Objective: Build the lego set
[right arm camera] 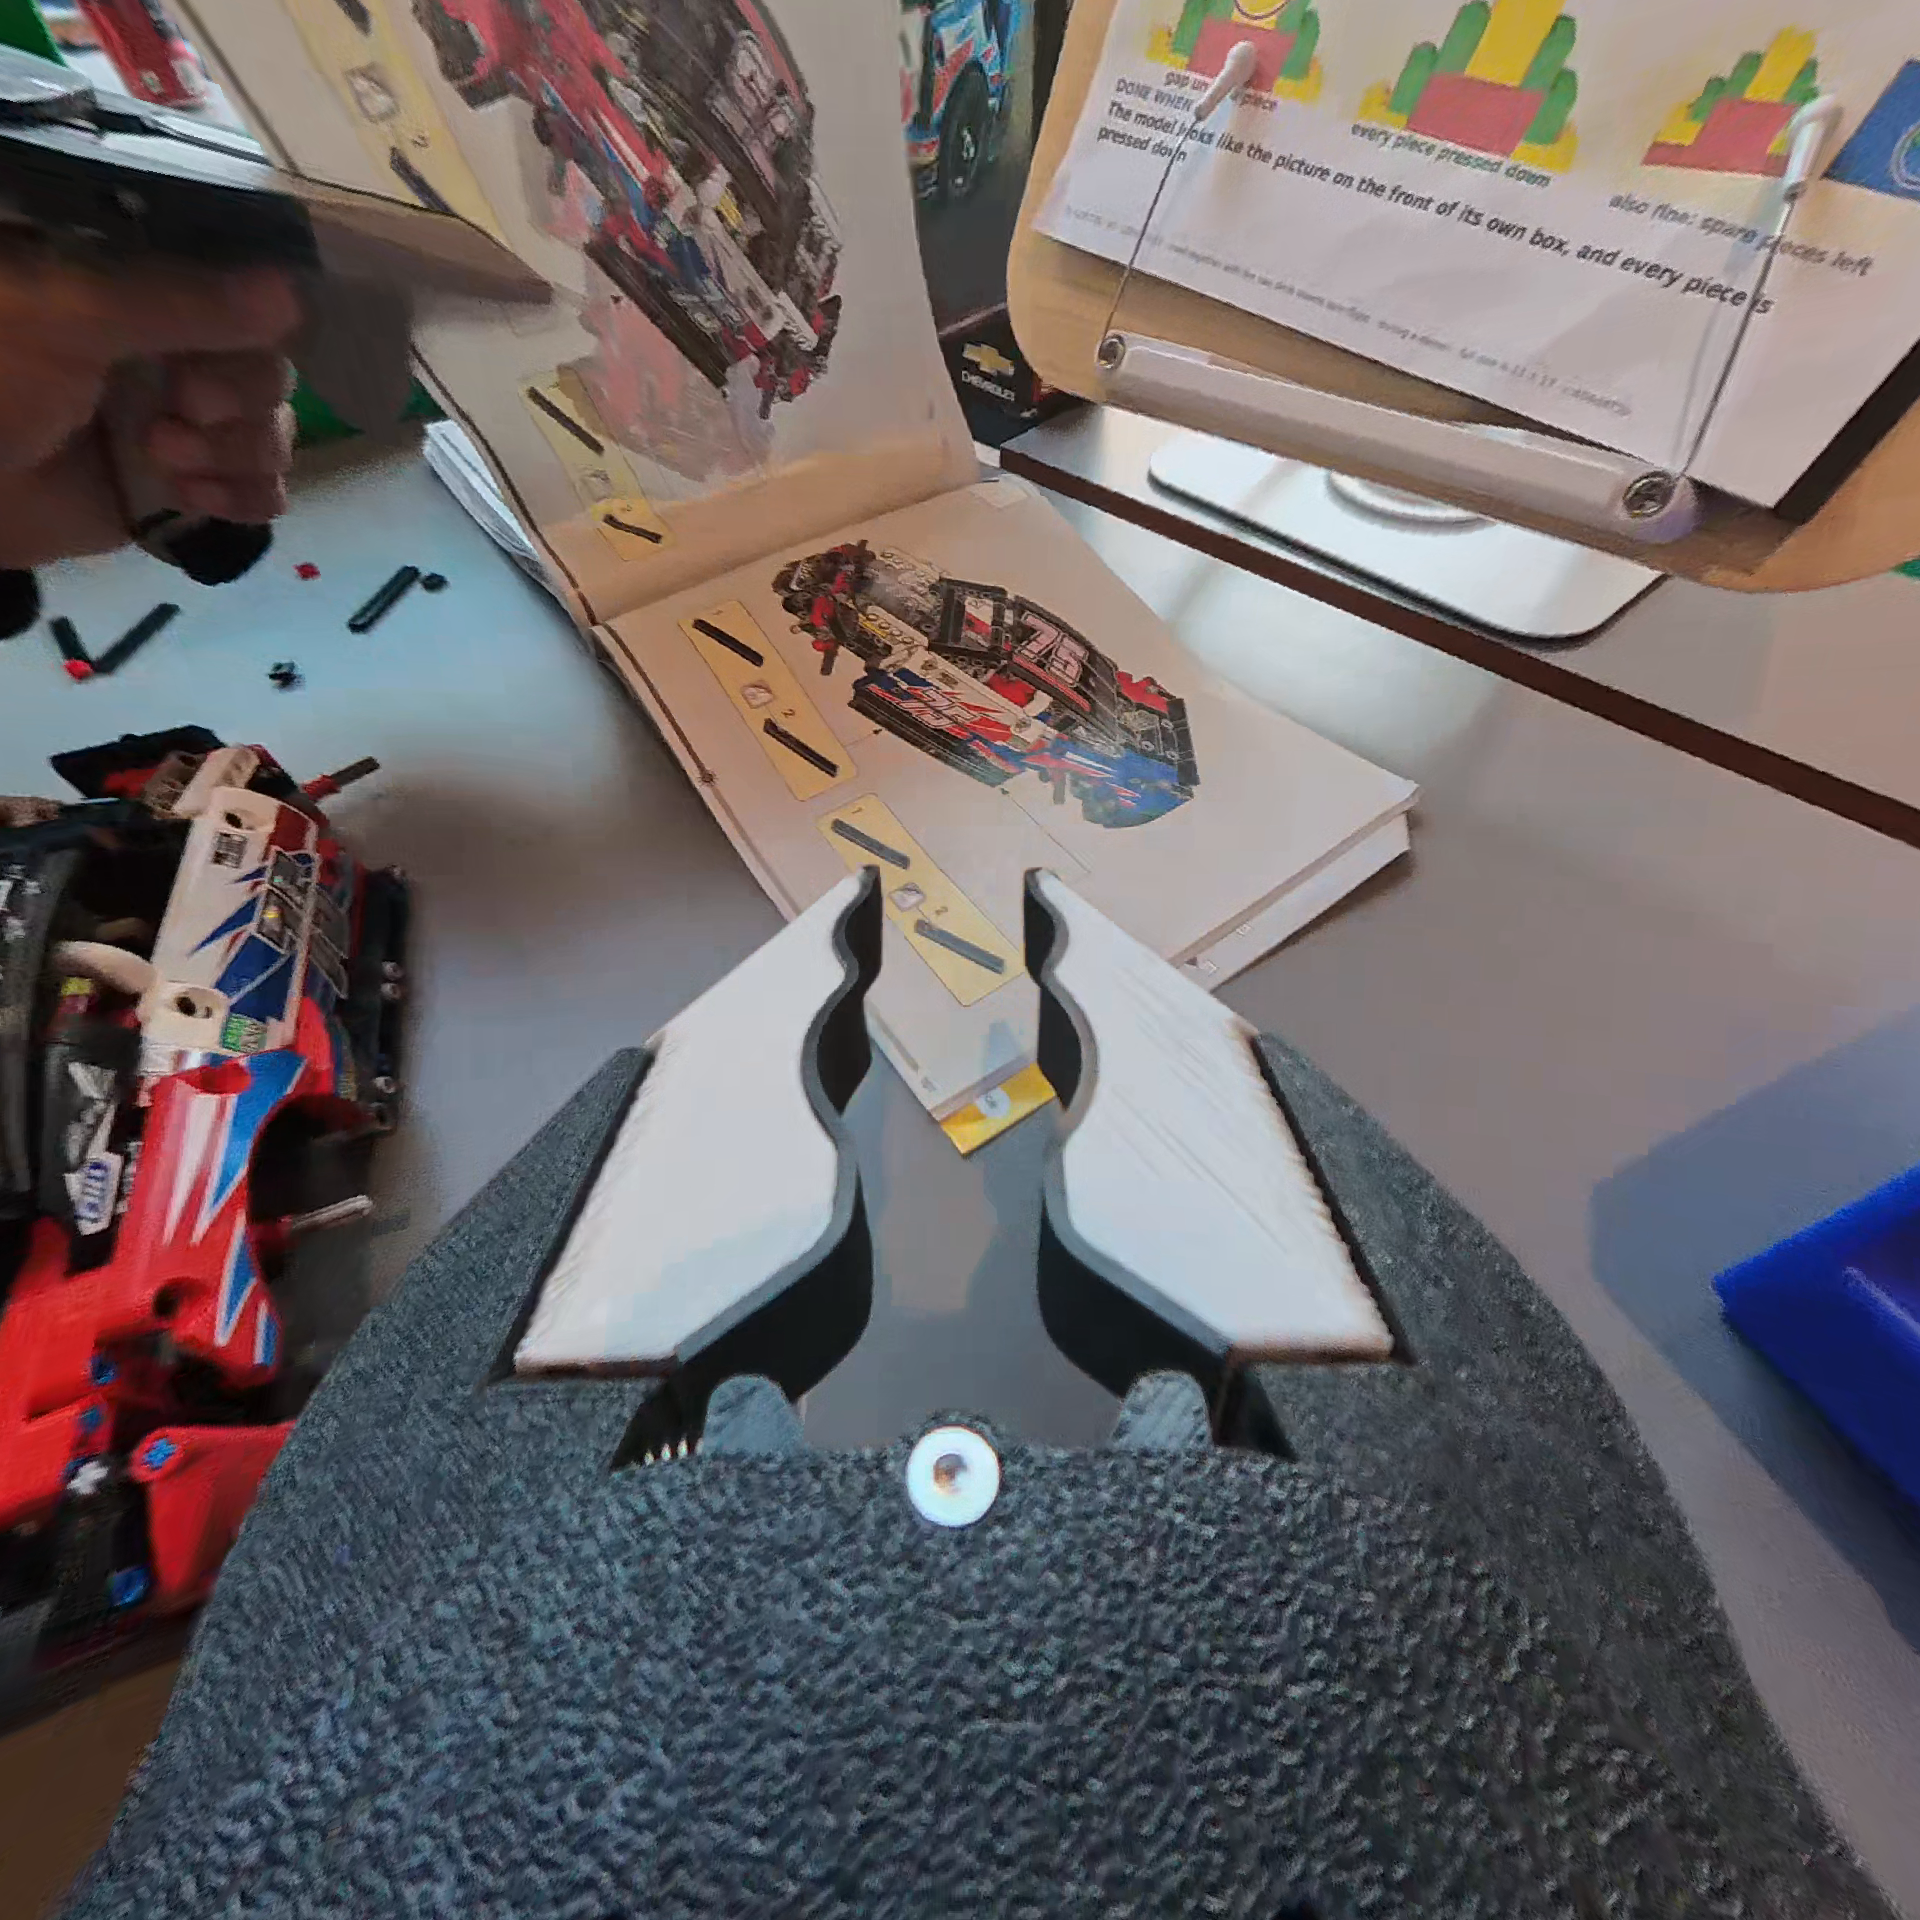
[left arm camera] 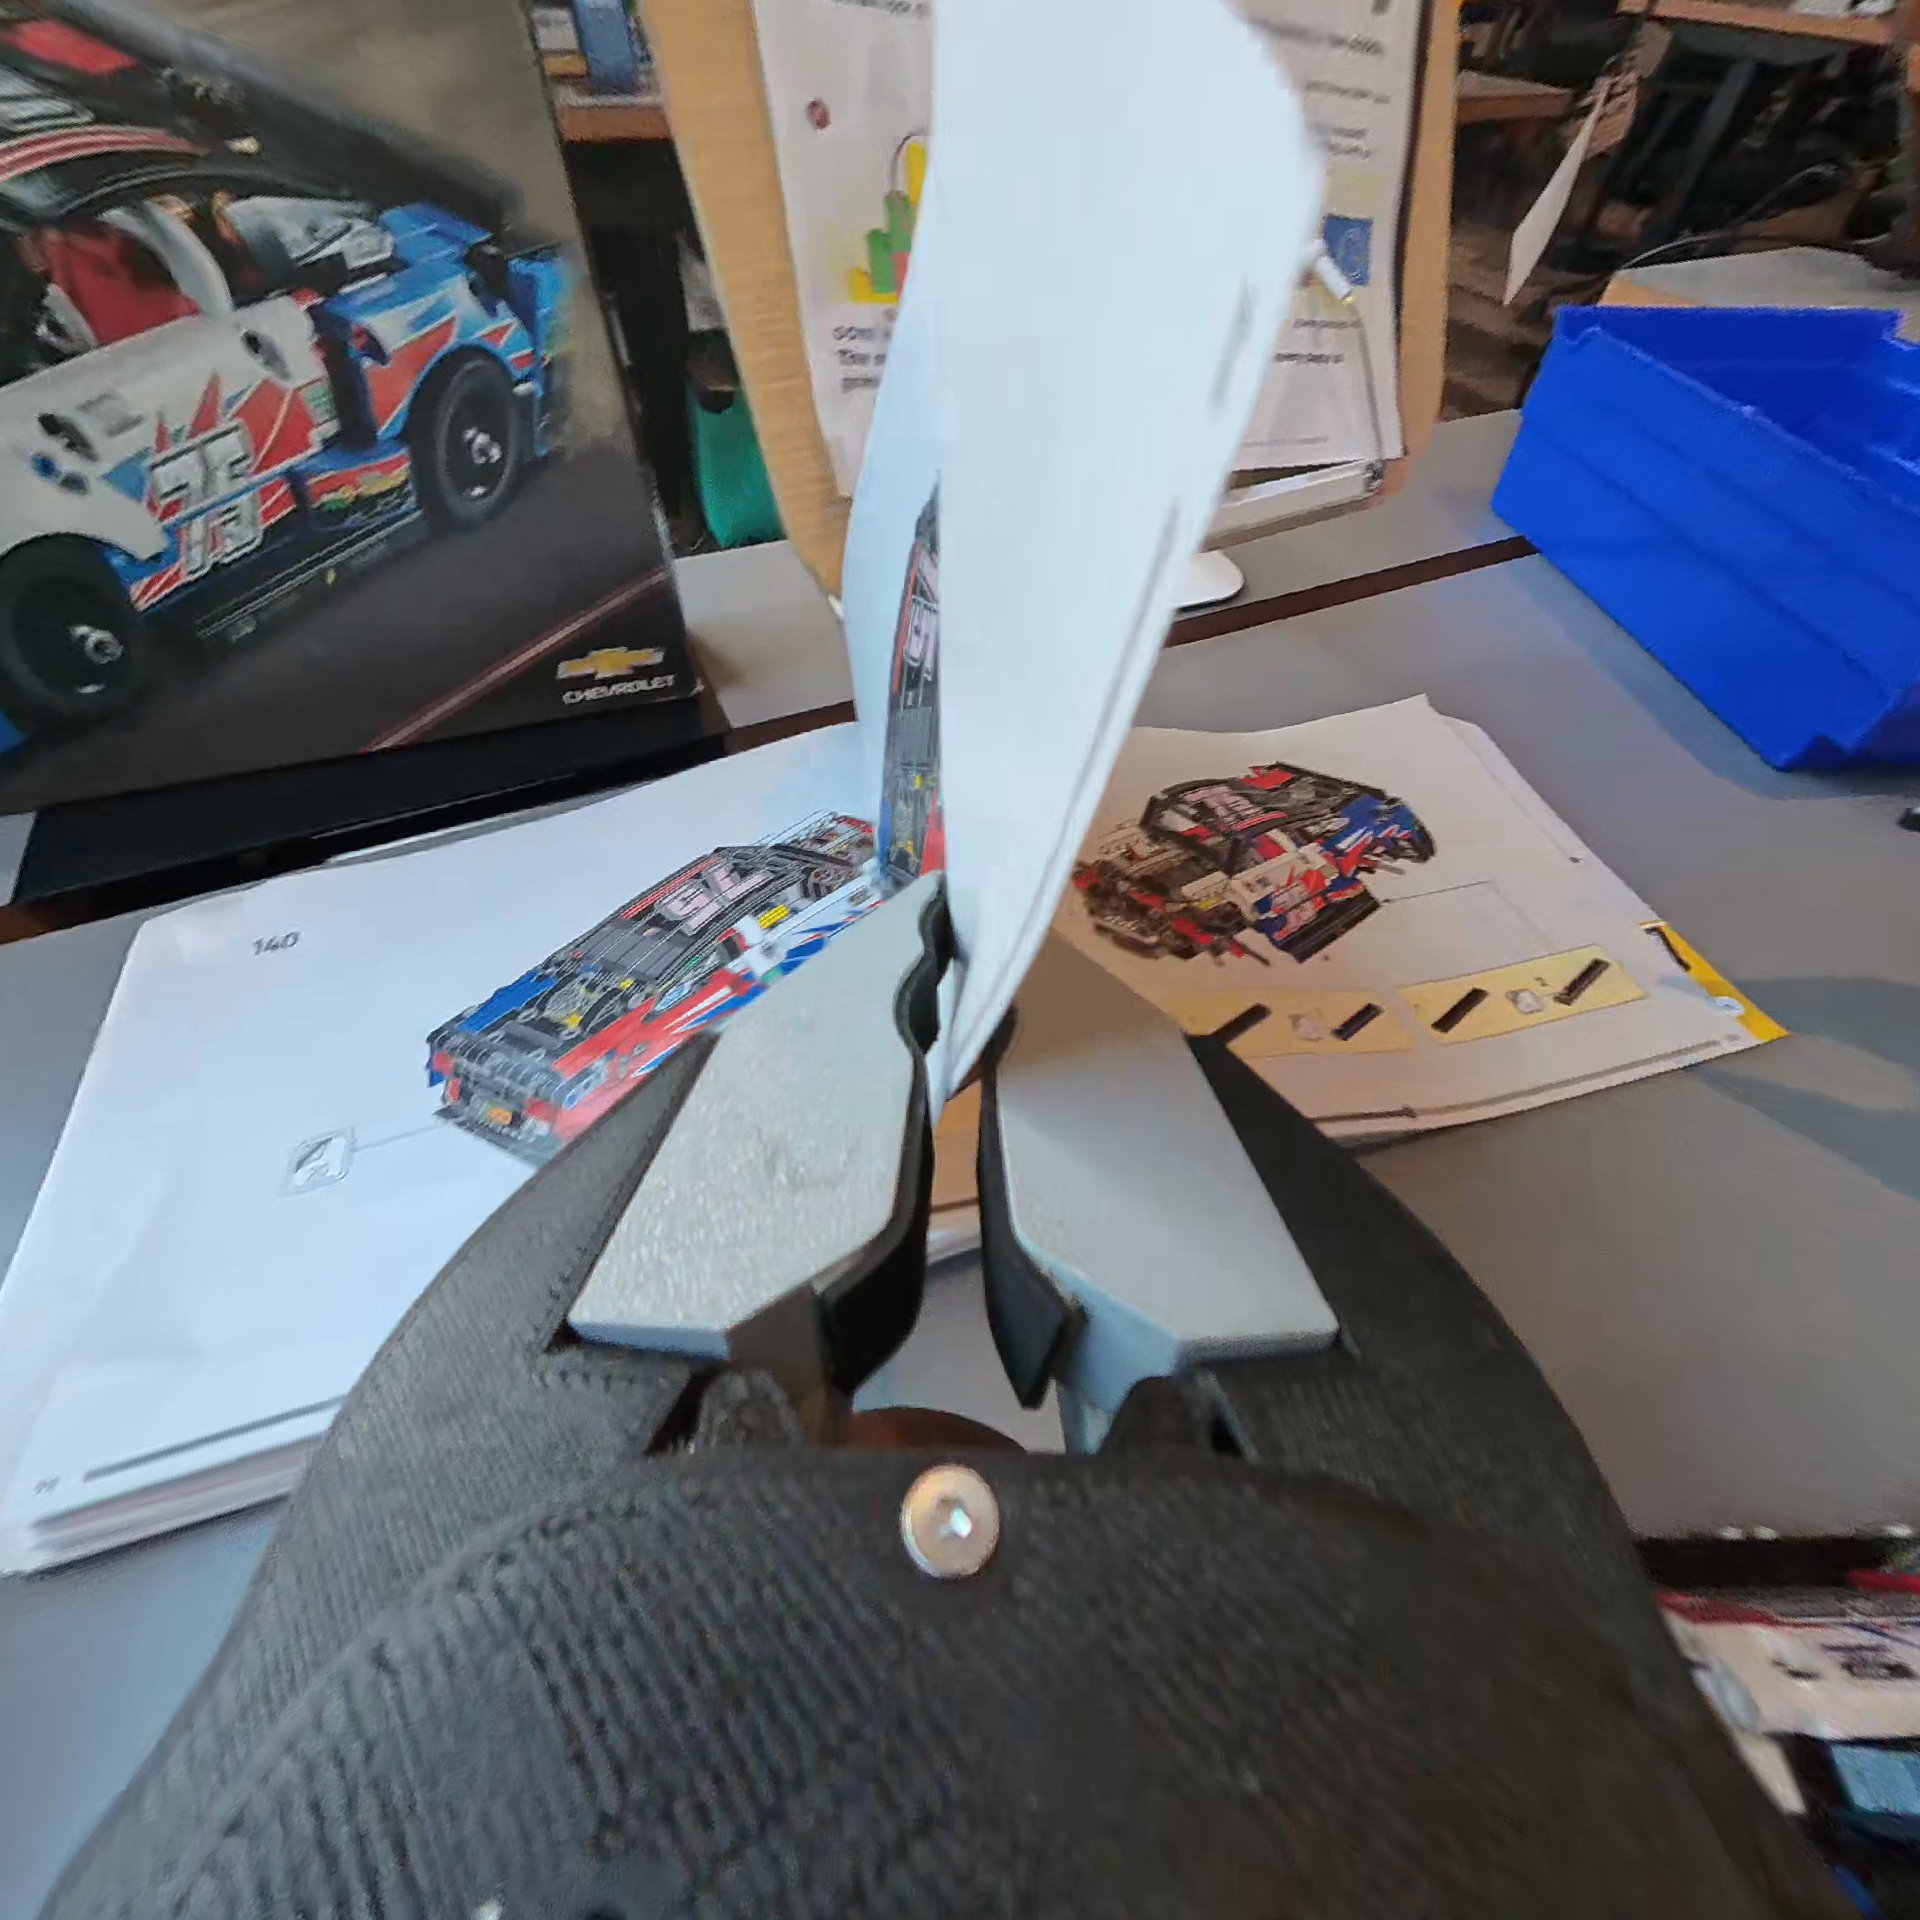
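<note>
My left gripper (left arm camera: 961, 966) is shut on a page (left arm camera: 1070, 416) of the open instruction booklet (left arm camera: 312, 1143) and holds it upright above the spread. In the right wrist view the same page (right arm camera: 727, 260) stands up from the booklet (right arm camera: 1039, 727), with the left gripper (right arm camera: 156, 208) blurred at the upper left. My right gripper (right arm camera: 951, 904) is open and empty, hovering over the booklet's near corner. The partly built red, white and blue lego car (right arm camera: 187, 1091) lies at the left. Small black and red loose pieces (right arm camera: 114, 644) lie on the table beyond it.
The set's box (left arm camera: 291, 395) stands at the back left. A paper sheet on a stand (right arm camera: 1455, 260) stands behind the booklet. A blue bin (left arm camera: 1745, 520) sits at the right; its corner shows in the right wrist view (right arm camera: 1839, 1340). The grey table (right arm camera: 1558, 1039) lies under everything. Across from one pair of fingers to the other is roughly 25 centimetres.
</note>
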Action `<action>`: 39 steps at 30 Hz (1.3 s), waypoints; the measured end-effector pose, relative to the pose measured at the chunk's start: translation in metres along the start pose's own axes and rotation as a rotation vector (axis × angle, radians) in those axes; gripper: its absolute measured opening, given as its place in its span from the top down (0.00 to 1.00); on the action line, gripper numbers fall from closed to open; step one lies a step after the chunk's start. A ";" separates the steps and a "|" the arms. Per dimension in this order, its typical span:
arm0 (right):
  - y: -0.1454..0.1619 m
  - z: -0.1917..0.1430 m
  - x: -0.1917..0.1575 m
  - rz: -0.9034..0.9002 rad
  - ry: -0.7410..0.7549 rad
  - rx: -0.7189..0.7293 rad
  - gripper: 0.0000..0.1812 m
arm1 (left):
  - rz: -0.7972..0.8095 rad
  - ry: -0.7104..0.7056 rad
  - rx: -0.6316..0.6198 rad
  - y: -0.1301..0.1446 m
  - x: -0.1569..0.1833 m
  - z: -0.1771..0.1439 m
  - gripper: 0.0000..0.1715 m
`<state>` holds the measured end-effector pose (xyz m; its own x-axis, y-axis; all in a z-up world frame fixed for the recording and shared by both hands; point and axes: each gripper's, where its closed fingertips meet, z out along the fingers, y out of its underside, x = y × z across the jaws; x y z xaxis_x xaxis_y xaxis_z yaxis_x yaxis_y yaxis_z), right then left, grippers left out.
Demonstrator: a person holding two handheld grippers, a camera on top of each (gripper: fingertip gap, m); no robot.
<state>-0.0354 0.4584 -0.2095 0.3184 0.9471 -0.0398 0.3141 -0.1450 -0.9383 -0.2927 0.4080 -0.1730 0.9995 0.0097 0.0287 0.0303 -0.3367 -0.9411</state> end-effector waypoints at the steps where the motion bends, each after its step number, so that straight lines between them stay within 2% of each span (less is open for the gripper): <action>1: 0.000 0.000 0.001 -0.010 0.016 0.017 0.86 | 0.001 -0.017 -0.014 0.003 -0.006 -0.002 1.00; 4: -0.002 -0.001 0.003 -0.023 0.041 0.067 0.86 | -0.012 -0.060 -0.049 0.008 -0.025 -0.006 1.00; 7: 0.005 -0.001 0.004 -0.079 0.074 0.056 0.86 | -0.024 -0.104 -0.101 0.020 -0.047 -0.007 1.00; 11: 0.003 -0.004 0.010 -0.178 0.169 0.067 0.88 | -0.125 -0.121 -0.193 0.046 -0.069 -0.008 1.00; 15: 0.005 -0.002 0.012 -0.231 0.220 0.051 0.87 | -0.231 -0.106 -0.250 0.067 -0.076 -0.012 0.99; 21: 0.005 -0.001 0.015 -0.267 0.268 0.045 0.86 | -0.292 -0.072 -0.210 0.069 -0.086 -0.026 0.95; 25: 0.007 0.002 0.016 -0.290 0.281 0.026 0.87 | -0.260 -0.055 -0.203 0.073 -0.093 -0.030 1.00; 34: 0.009 0.004 0.015 -0.318 0.288 0.009 0.87 | -0.195 -0.007 -0.145 0.069 -0.087 -0.030 1.00; 37: 0.009 0.004 0.015 -0.319 0.285 0.010 0.88 | -0.016 -0.034 -0.071 0.044 -0.071 -0.035 1.00; 39: 0.008 0.004 0.015 -0.315 0.281 0.013 0.88 | 0.156 0.025 -0.020 0.020 -0.036 -0.032 1.00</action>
<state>-0.0320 0.4725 -0.2195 0.4410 0.8292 0.3434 0.4243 0.1446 -0.8939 -0.3279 0.3707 -0.1819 0.9918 -0.0672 -0.1086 -0.1254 -0.3508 -0.9280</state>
